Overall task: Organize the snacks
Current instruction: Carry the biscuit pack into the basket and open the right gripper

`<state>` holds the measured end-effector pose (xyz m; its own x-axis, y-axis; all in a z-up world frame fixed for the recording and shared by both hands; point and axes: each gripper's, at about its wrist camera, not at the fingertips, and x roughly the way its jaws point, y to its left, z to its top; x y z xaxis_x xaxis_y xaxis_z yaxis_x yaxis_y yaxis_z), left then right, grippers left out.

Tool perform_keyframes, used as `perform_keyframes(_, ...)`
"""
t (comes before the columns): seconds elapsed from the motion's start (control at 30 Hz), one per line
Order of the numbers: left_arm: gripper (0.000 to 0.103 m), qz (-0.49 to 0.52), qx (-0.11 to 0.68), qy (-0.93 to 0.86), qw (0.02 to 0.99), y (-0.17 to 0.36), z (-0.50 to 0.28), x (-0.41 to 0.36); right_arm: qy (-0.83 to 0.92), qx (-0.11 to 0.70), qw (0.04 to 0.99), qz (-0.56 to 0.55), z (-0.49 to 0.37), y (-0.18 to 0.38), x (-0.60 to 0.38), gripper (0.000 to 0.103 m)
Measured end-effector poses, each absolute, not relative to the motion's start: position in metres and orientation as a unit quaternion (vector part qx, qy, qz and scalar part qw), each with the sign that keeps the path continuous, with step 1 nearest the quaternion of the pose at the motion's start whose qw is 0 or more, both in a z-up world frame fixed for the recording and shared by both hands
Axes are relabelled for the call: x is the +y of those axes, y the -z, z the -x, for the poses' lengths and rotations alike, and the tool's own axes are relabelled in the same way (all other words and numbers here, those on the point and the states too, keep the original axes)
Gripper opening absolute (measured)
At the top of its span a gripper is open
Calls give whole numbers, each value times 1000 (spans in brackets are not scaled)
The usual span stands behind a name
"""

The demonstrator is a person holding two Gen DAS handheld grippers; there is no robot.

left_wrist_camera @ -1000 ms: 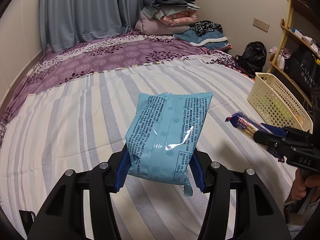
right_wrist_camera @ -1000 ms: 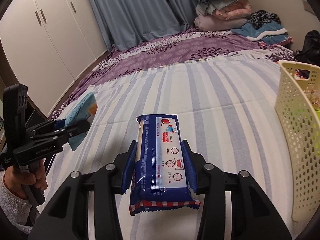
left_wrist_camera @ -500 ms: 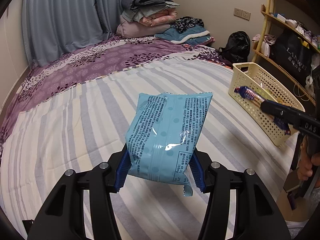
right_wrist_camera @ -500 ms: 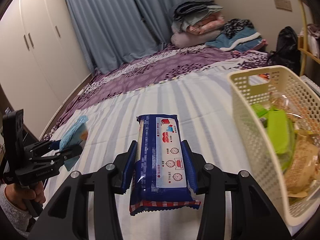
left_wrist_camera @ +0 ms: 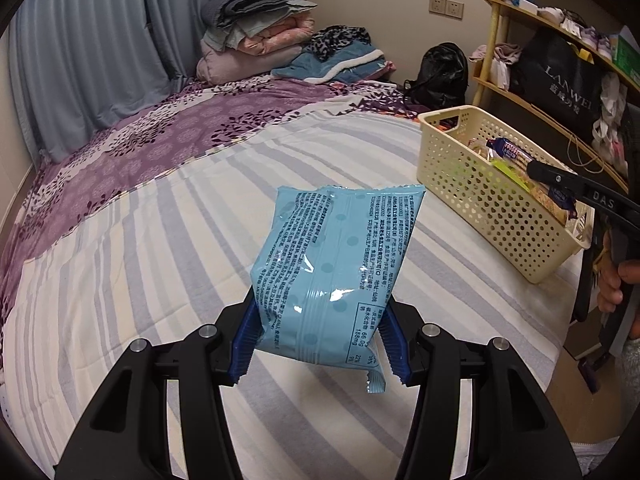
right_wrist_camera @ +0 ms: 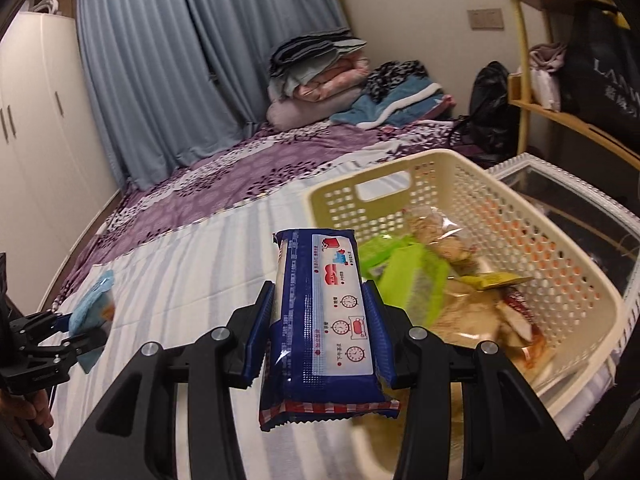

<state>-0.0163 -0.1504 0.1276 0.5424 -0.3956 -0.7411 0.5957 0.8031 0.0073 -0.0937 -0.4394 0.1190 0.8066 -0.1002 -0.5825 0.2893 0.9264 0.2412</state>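
My left gripper [left_wrist_camera: 320,344] is shut on a light blue snack bag [left_wrist_camera: 336,268], held above the striped bed sheet [left_wrist_camera: 160,280]. A dark blue cracker pack [right_wrist_camera: 324,312] sits upright in my right gripper [right_wrist_camera: 320,336], which is shut on it right at the near left corner of the cream basket [right_wrist_camera: 552,248]. From the left wrist view the right gripper [left_wrist_camera: 560,184] and its cracker pack [left_wrist_camera: 508,152] hover over the basket [left_wrist_camera: 480,196]. The right wrist view shows the left gripper [right_wrist_camera: 60,340] at far left with the blue bag [right_wrist_camera: 92,308].
Several snack packs, green [right_wrist_camera: 412,276] and beige [right_wrist_camera: 472,320], lie in the basket. Folded blankets [left_wrist_camera: 260,36] are piled at the far end of the bed. A wooden shelf [left_wrist_camera: 560,92] with bags stands to the right, a white wardrobe [right_wrist_camera: 36,140] to the left.
Both grippers have swung right toward the basket. The cracker pack went from over the open sheet to the basket's near corner. Both grips stayed the same.
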Motion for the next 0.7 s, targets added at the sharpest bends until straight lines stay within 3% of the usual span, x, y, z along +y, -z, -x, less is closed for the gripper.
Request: perform_keyframes(0.7, 55, -164, 381, 337, 845, -131, 28, -218, 193, 302, 920, -159, 105, -102, -509, 45)
